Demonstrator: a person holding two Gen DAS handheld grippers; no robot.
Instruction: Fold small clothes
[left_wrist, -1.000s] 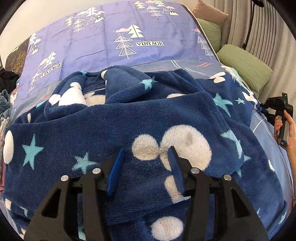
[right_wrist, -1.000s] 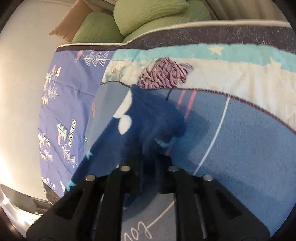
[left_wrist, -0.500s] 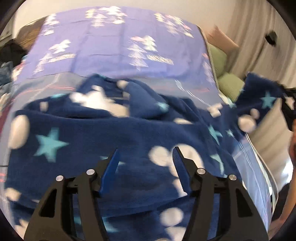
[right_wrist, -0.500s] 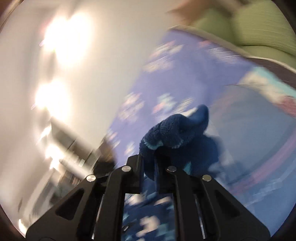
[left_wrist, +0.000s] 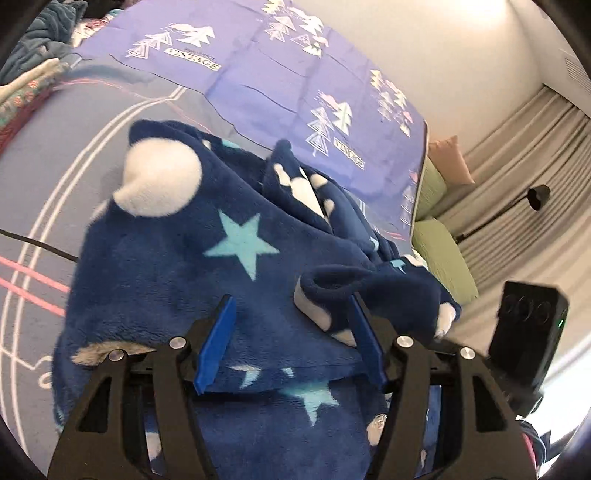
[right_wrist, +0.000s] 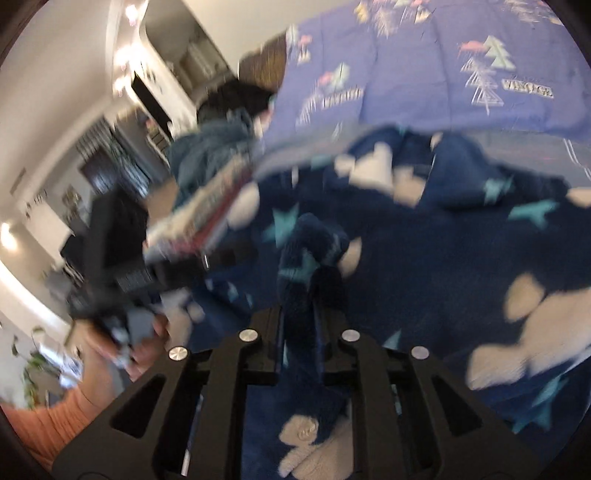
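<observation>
Left view: left gripper (left_wrist: 290, 338), jaws apart, hovers over the fleece (left_wrist: 177, 280) lying on the bed (left_wrist: 48, 155). Right view only, blurred: right gripper (right_wrist: 301, 295) clamped on a bunched fleece fold.

The fleece garment (left_wrist: 173, 280) is showing navy with teal stars and white blobs (the bedsheet (left_wrist: 280, 70) is showing lilac with white trees).
</observation>
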